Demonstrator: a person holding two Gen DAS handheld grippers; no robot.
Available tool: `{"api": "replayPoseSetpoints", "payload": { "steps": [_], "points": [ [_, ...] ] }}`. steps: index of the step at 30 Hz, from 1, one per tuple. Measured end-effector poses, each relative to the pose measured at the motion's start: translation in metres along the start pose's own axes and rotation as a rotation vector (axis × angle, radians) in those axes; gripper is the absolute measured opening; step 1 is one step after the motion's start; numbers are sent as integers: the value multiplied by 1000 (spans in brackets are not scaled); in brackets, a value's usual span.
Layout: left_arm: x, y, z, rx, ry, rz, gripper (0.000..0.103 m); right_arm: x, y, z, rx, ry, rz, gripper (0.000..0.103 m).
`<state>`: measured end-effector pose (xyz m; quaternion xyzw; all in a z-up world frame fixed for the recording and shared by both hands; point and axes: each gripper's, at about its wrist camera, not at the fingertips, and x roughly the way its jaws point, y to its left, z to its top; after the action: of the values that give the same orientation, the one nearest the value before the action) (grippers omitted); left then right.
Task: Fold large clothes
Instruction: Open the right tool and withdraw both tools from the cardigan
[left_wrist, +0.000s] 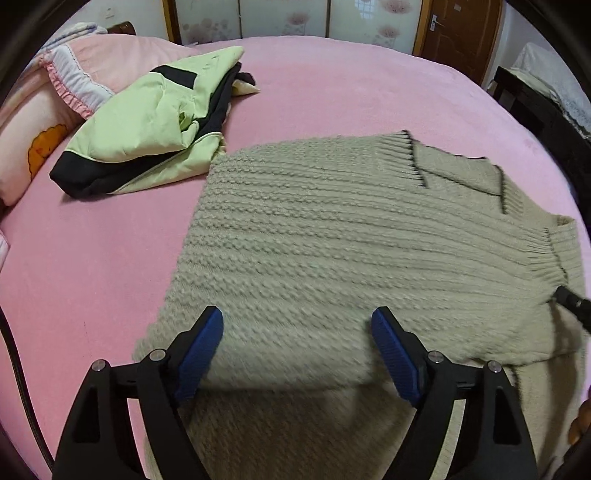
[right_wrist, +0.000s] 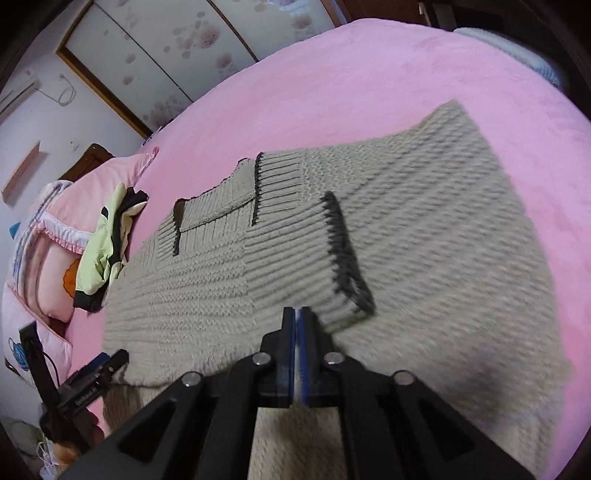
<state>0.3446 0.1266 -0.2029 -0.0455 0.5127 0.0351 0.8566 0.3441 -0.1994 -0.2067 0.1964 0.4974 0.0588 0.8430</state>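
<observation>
A beige cable-knit sweater (left_wrist: 332, 236) with dark trim lies spread on the pink bed, its sleeves folded in over the body. My left gripper (left_wrist: 297, 332) hovers over the sweater's near edge, jaws wide apart, blue pads (left_wrist: 201, 350) clear of the knit. In the right wrist view the sweater (right_wrist: 424, 258) fills the middle, and a folded sleeve with a dark-edged cuff (right_wrist: 343, 254) lies on top. My right gripper (right_wrist: 298, 314) is shut, pads together, tips just left of that cuff; no cloth shows between them. The left gripper (right_wrist: 92, 373) appears at the lower left.
A folded green-and-black jacket (left_wrist: 155, 125) sits beyond the sweater's left, by pink pillows (left_wrist: 44, 122) at the headboard. The pink bedsheet (left_wrist: 351, 85) stretches behind. A dark cabinet (left_wrist: 535, 107) stands past the bed's right edge, wardrobe doors (right_wrist: 155, 48) behind.
</observation>
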Motion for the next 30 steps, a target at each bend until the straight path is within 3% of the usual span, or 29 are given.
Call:
{"api": "replayPoseSetpoints", "payload": {
  "steps": [10, 13, 18, 26, 30],
  "points": [
    [-102, -35, -19, 70, -109, -87, 86, -67, 27, -42, -75, -20, 36, 4],
    [-136, -45, -27, 96, -151, -99, 92, -93, 34, -51, -87, -39, 56, 4],
    [-189, -60, -40, 143, -193, -123, 92, -141, 49, -63, -134, -100, 9, 4],
    [-268, -68, -73, 183, -287, -142, 93, -215, 62, -88, -165, -194, 20, 4],
    [-303, -66, -95, 192, -340, -147, 98, -253, 69, -109, -196, -251, 22, 4]
  ]
}}
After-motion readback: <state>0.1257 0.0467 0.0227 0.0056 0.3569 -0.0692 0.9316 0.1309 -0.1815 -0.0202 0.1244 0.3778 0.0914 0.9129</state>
